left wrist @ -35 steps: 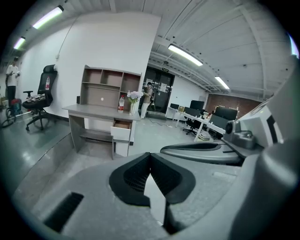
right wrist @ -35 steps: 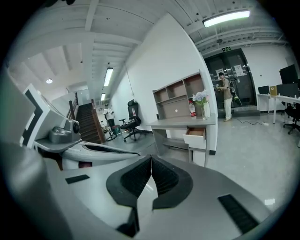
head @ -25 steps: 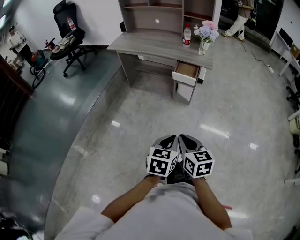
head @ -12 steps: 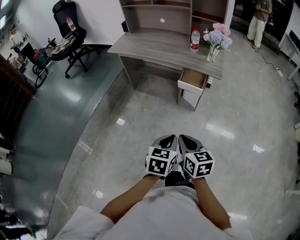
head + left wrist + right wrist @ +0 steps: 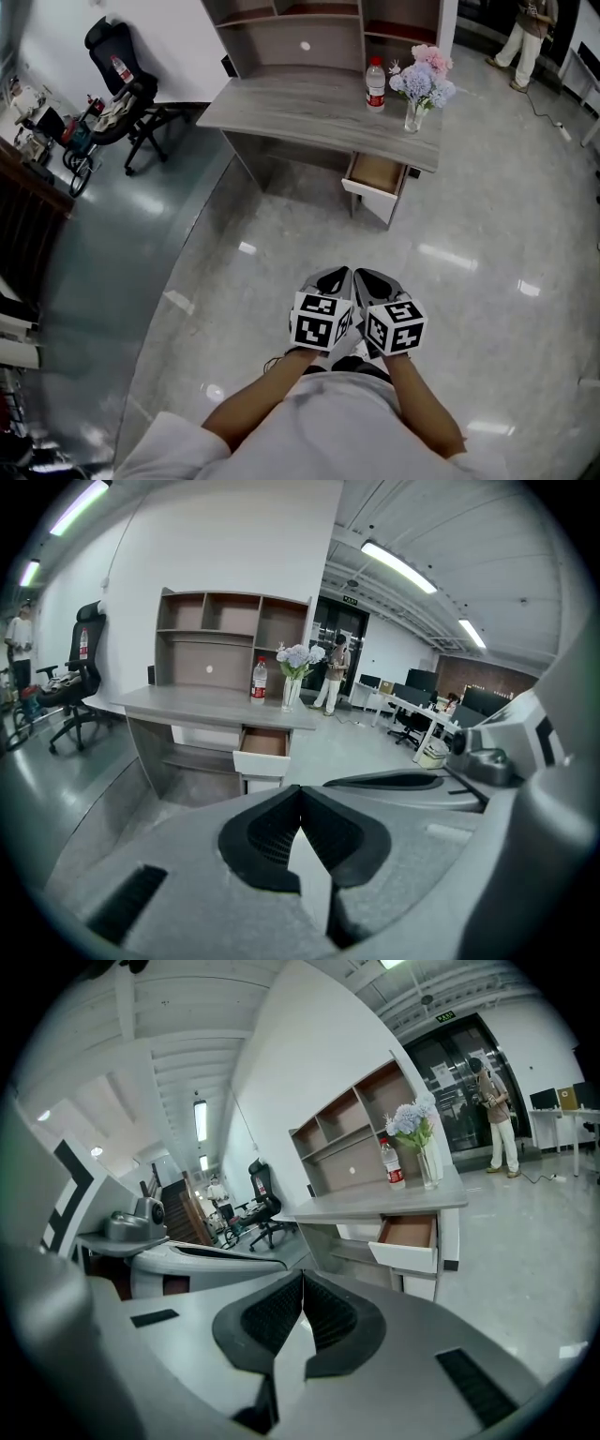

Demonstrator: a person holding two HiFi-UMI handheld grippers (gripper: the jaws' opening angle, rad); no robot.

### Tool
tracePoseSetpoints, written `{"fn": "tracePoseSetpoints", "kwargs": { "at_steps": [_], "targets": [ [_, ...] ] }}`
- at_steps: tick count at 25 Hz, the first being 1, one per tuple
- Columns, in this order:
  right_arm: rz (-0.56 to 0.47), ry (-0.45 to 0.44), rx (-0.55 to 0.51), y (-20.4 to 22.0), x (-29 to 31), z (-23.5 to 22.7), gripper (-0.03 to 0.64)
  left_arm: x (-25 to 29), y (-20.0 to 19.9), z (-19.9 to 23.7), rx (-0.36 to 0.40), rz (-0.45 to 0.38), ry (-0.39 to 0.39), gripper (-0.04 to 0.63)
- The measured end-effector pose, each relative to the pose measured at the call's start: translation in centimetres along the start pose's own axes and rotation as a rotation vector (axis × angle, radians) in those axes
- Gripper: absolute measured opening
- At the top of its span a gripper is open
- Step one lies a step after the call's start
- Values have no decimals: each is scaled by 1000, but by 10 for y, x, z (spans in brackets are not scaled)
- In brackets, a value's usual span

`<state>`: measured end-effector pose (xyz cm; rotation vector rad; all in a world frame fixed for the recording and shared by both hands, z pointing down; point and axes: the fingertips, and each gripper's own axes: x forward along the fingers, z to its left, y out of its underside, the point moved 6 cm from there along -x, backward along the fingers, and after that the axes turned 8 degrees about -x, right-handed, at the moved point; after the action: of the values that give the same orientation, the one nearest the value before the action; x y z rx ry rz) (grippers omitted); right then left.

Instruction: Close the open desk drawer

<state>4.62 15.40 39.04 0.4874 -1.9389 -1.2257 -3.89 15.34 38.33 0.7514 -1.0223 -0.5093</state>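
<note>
A grey desk (image 5: 281, 103) with a shelf unit stands against the far wall. Its top right drawer (image 5: 373, 176) is pulled out, white front, brown empty inside; it also shows in the left gripper view as the drawer (image 5: 262, 747) and in the right gripper view as the drawer (image 5: 409, 1239). My left gripper (image 5: 336, 278) and right gripper (image 5: 373, 277) are held side by side in front of me, well short of the desk, over bare floor. Both are shut with nothing between the jaws, left gripper (image 5: 300, 789), right gripper (image 5: 302, 1277).
A water bottle (image 5: 375, 83) and a vase of flowers (image 5: 417, 82) stand on the desk's right end. A black office chair (image 5: 122, 94) is at the far left. A person (image 5: 528, 37) stands at the far right. The dark floor strip (image 5: 84, 281) runs along the left.
The desk and drawer have come closer and lower in the head view as I walk forward. Both grippers stay together and shut.
</note>
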Motion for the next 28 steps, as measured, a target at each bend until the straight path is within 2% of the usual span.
{"fn": "tracePoseSetpoints", "kwargs": {
  "at_steps": [8,13,19,28],
  "targets": [
    [11,36,33,-5,17,-37,3,37,-17,6,2,27,21,5],
    [17,104,64,-9,36,-57,3,62,-32,23,13,48,66,5],
    [7,194,97,-26,83,-64,3,91,-62,67,60,74,139,5],
    [4,293,155,-58,161,-39,2,105,-110,143,109,108,249,5]
  ]
}}
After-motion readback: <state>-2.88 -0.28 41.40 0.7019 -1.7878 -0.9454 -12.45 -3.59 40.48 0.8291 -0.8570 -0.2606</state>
